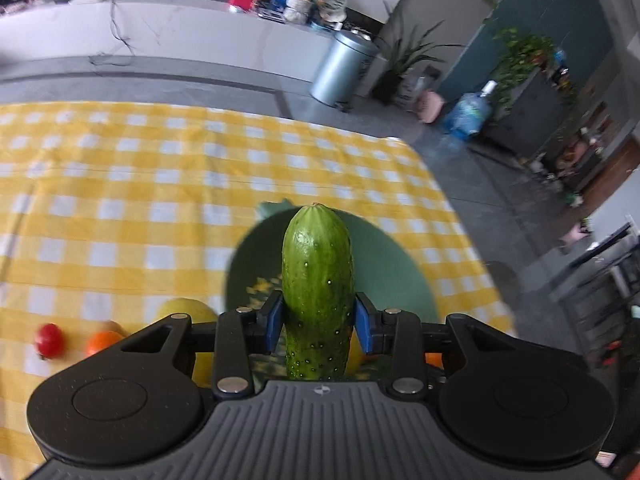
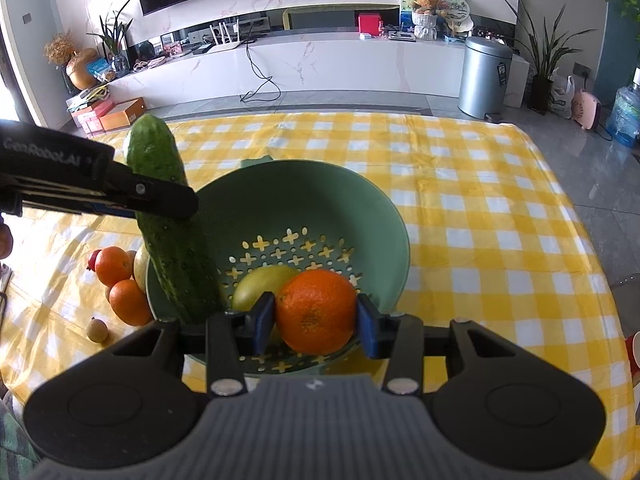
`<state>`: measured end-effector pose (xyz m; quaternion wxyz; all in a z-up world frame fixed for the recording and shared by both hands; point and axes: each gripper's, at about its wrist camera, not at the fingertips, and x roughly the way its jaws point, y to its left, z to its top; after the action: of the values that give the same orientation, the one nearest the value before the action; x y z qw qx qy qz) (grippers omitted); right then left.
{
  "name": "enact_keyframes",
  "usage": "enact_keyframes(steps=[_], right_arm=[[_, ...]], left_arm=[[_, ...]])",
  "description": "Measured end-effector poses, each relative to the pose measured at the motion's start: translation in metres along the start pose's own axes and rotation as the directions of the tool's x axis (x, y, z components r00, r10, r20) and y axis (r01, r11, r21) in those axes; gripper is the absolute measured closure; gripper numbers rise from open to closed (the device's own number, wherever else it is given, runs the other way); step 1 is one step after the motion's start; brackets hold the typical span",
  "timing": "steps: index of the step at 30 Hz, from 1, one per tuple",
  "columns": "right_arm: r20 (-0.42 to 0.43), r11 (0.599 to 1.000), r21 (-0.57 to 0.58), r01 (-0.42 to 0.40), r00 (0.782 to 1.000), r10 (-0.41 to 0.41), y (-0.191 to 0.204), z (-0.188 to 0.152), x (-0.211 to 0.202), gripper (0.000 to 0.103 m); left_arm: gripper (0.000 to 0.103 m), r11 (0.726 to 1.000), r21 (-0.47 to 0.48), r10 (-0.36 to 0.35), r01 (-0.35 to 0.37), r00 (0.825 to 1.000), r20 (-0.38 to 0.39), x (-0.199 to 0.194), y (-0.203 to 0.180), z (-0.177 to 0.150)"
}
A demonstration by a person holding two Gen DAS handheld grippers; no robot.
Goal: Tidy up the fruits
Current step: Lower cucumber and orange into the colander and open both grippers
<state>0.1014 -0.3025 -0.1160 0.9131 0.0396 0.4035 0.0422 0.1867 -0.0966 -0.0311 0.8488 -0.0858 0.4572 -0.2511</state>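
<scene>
Left wrist view: a yellow-and-white checked tablecloth (image 1: 160,184) covers the table, with grey tiled floor, a steel bin (image 1: 340,68) and potted plants beyond. The left gripper (image 1: 318,322) clamps its blue pads on a bumpy, dark green cucumber (image 1: 316,276), whose long axis runs straight away from the camera, its rounded tip raised over a green colander (image 1: 404,276). A small red fruit (image 1: 49,340) and an orange (image 1: 103,341) lie on the cloth at lower left.

Right wrist view: the same cloth (image 2: 480,208) spreads before a white marble media unit, a wall television and the bin (image 2: 484,76). The right gripper (image 2: 316,326) holds a pitted orange (image 2: 316,310) between its pads, low over the perforated colander (image 2: 372,216), beside a yellow-green fruit (image 2: 260,284) lying inside. The cucumber (image 2: 176,240) stands steeply over the colander's left rim, tilted with its upper end leaning left, gripped by the left gripper (image 2: 160,200). Two more oranges (image 2: 120,284) and a small brown fruit (image 2: 97,330) sit on the cloth left of the colander.
</scene>
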Motion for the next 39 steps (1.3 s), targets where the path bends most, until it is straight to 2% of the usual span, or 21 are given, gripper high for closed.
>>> enact_keyframes(steps=[7, 11, 14, 15, 18, 20, 23, 33, 34, 36, 39], right_arm=[[-0.034, 1.0, -0.023, -0.016, 0.999, 0.016, 0.002, -0.001, 0.009, 0.062], [-0.066, 0.998, -0.054, -0.02, 0.998, 0.017, 0.008, 0.0, 0.015, 0.062], [-0.092, 0.997, -0.071, -0.026, 0.996, 0.02, 0.012, 0.001, 0.02, 0.062], [-0.099, 0.997, -0.075, -0.027, 0.995, 0.019, 0.013, 0.001, 0.022, 0.062], [-0.115, 0.996, -0.084, -0.023, 0.993, 0.013, 0.015, 0.002, 0.026, 0.062], [-0.123, 0.996, -0.084, -0.02, 0.992, 0.01, 0.016, 0.002, 0.028, 0.062], [-0.132, 0.996, -0.082, -0.02, 0.991, 0.009, 0.017, 0.003, 0.029, 0.061], [-0.136, 0.995, -0.095, -0.015, 0.991, 0.002, 0.021, 0.002, 0.029, 0.06], [-0.135, 0.995, -0.095, -0.014, 0.991, 0.001, 0.021, 0.003, 0.029, 0.058], [-0.122, 0.996, -0.089, -0.012, 0.992, 0.001, 0.022, 0.003, 0.026, 0.04], [-0.107, 0.996, -0.092, -0.002, 0.994, -0.008, 0.024, 0.004, 0.022, 0.039]], left_arm=[[0.062, 0.998, -0.048, 0.042, -0.044, 0.998, -0.04, 0.017, 0.014, -0.001], [0.061, 0.996, -0.064, 0.063, -0.064, 0.998, -0.026, 0.02, 0.016, 0.0], [0.06, 0.993, -0.042, 0.111, -0.111, 0.994, -0.011, 0.02, 0.014, 0.0], [0.06, 0.994, -0.042, 0.105, -0.105, 0.994, -0.01, 0.02, 0.014, 0.001], [0.055, 0.994, -0.028, 0.106, -0.106, 0.994, -0.008, 0.02, 0.013, 0.001], [0.044, 0.992, -0.008, 0.122, -0.122, 0.993, -0.003, 0.02, 0.011, 0.0], [0.04, 0.992, 0.016, 0.125, -0.125, 0.992, 0.008, 0.018, 0.009, -0.002], [0.035, 0.992, 0.057, 0.109, -0.109, 0.994, 0.016, 0.005, 0.003, -0.008], [0.033, 0.993, 0.059, 0.106, -0.107, 0.994, 0.02, 0.002, 0.002, -0.009], [0.033, 0.992, 0.062, 0.106, -0.108, 0.994, 0.029, -0.002, 0.002, -0.01], [0.033, 0.992, 0.069, 0.106, -0.109, 0.994, 0.033, -0.009, 0.001, -0.012]])
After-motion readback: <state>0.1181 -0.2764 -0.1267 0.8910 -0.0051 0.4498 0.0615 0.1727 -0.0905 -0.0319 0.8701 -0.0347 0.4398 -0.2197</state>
